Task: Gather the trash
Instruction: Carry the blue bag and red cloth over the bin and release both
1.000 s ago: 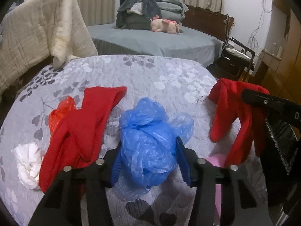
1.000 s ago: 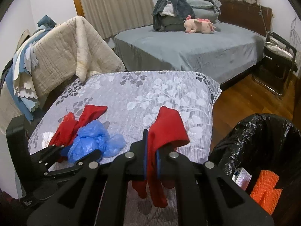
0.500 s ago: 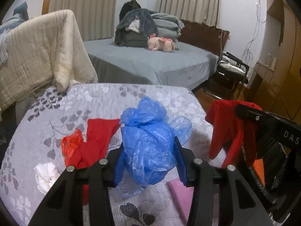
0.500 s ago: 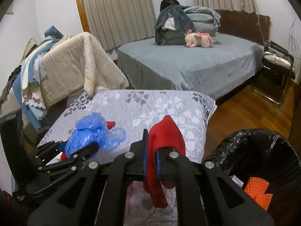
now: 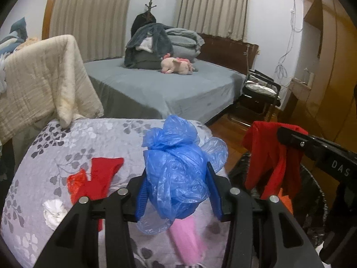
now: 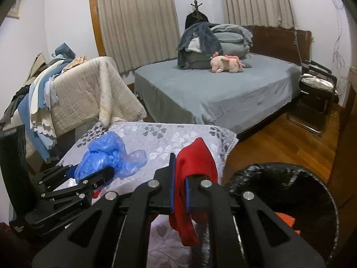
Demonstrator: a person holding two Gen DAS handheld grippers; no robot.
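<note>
Both claws tilted down: left claw (image 5: 177,197) grips blue bag (image 5: 178,167), right claw (image 6: 179,197) maybe red cloth (image 6: 191,178).

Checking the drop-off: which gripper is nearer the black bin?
Right. The right gripper, shut on a red cloth, hangs beside the bin rim. The left gripper, holding a blue bag, is over the table, farther away.
</note>
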